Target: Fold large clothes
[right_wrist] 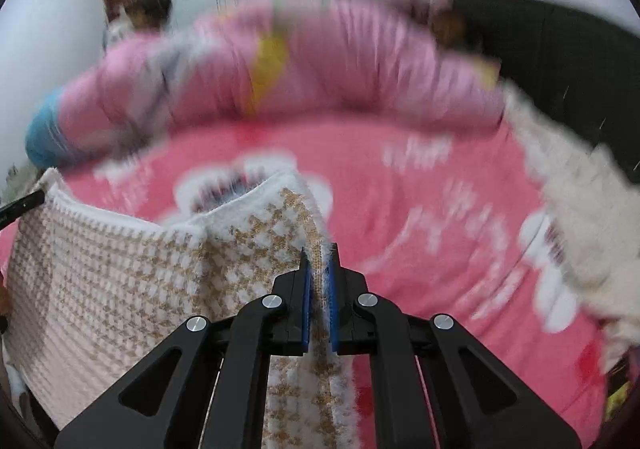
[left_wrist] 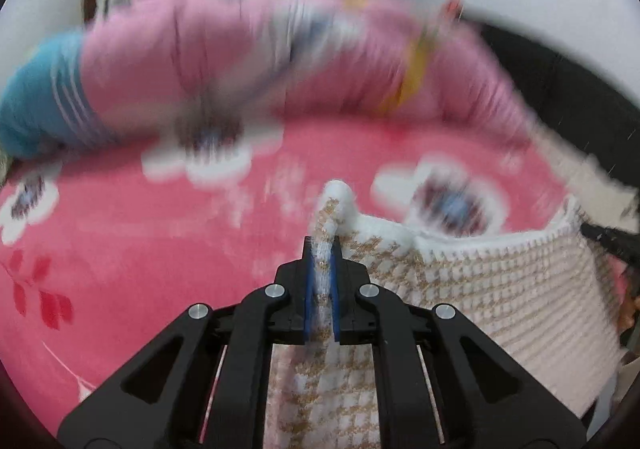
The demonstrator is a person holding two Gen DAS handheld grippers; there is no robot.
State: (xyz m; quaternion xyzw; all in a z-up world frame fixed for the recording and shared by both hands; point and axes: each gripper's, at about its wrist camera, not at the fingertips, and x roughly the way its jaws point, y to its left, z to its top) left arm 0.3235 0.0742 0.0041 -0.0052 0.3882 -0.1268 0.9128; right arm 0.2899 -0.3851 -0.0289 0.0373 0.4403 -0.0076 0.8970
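A white knit garment with a tan houndstooth pattern [left_wrist: 460,289] is stretched in the air between both grippers, above a pink bedspread [left_wrist: 140,249]. My left gripper [left_wrist: 323,249] is shut on one top corner of the garment, and the fabric bulges out above the blue pads. In the right wrist view the same garment [right_wrist: 112,281] hangs to the left, and my right gripper [right_wrist: 320,253] is shut on its other top corner. The tip of the other gripper [left_wrist: 608,241] shows dark at the right edge of the left wrist view.
The pink bedspread [right_wrist: 420,249] carries white flowers. A rolled pink quilt [left_wrist: 240,61] with a blue end lies along the far side. A fluffy white cloth [right_wrist: 568,185] lies at the right. Behind it stands a dark headboard [right_wrist: 560,49]. Both views are blurred.
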